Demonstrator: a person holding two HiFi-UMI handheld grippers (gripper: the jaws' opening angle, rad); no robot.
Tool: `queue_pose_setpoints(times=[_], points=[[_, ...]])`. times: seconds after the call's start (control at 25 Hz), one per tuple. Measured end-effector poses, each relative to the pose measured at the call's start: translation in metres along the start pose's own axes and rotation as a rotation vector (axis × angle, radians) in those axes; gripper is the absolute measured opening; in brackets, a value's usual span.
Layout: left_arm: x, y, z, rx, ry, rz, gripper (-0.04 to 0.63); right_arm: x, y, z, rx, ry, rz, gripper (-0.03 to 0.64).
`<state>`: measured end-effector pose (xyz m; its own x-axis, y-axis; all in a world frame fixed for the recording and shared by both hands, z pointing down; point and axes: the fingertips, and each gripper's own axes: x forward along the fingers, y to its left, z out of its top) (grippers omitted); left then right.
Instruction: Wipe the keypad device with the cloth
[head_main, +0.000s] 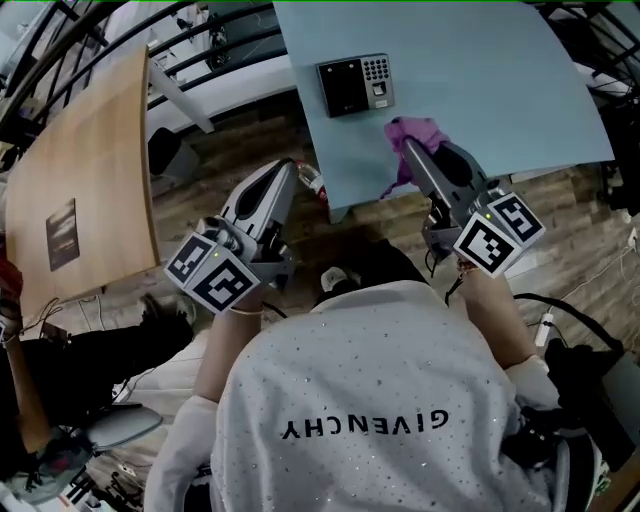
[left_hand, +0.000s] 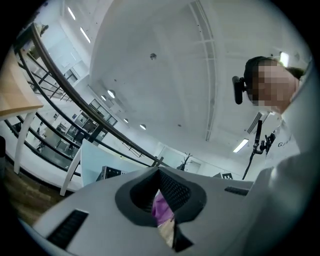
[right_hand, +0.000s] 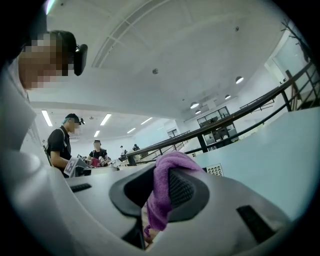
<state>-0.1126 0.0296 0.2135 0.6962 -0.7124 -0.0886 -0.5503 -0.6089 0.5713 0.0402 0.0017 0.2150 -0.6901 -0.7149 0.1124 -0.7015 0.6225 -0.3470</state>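
Note:
The keypad device (head_main: 355, 85) is a dark box with a number pad at its right end; it lies on the pale blue table (head_main: 480, 70). It also shows small in the left gripper view (left_hand: 109, 173) and the right gripper view (right_hand: 215, 170). My right gripper (head_main: 405, 148) is shut on the purple cloth (head_main: 417, 132), over the table's near edge just short of the device. The cloth (right_hand: 162, 195) drapes over one jaw of that gripper (right_hand: 162, 172). My left gripper (head_main: 292, 172) hangs off the table's left front corner above the floor. Its jaws (left_hand: 160, 175) are shut, with a purple sliver in the slit.
A wooden tabletop (head_main: 85, 170) stands at the left, with a white bench and black railings (head_main: 200, 70) behind it. Cables (head_main: 600, 280) lie on the wood floor at the right. Two people (right_hand: 62, 145) stand far off in the right gripper view.

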Motion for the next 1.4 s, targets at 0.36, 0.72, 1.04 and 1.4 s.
queue_pose_setpoints(times=[0.36,0.72,1.04,1.4], points=[[0.030,0.039,-0.029,-0.005,0.058,0.040,0.002,0.068,-0.022,-0.028,-0.084,0.124,0.101,0.063],[0.090,0.100,-0.031,-0.027,0.047,0.133,0.002,0.151,-0.073,-0.060,-0.084,0.245,0.153,0.063],[0.107,0.134,-0.019,-0.102,-0.053,0.268,0.002,0.194,-0.069,-0.051,-0.139,0.273,0.237,0.063],[0.143,0.168,-0.045,-0.144,0.048,0.418,0.002,0.224,-0.106,-0.070,-0.137,0.329,0.235,0.063]])
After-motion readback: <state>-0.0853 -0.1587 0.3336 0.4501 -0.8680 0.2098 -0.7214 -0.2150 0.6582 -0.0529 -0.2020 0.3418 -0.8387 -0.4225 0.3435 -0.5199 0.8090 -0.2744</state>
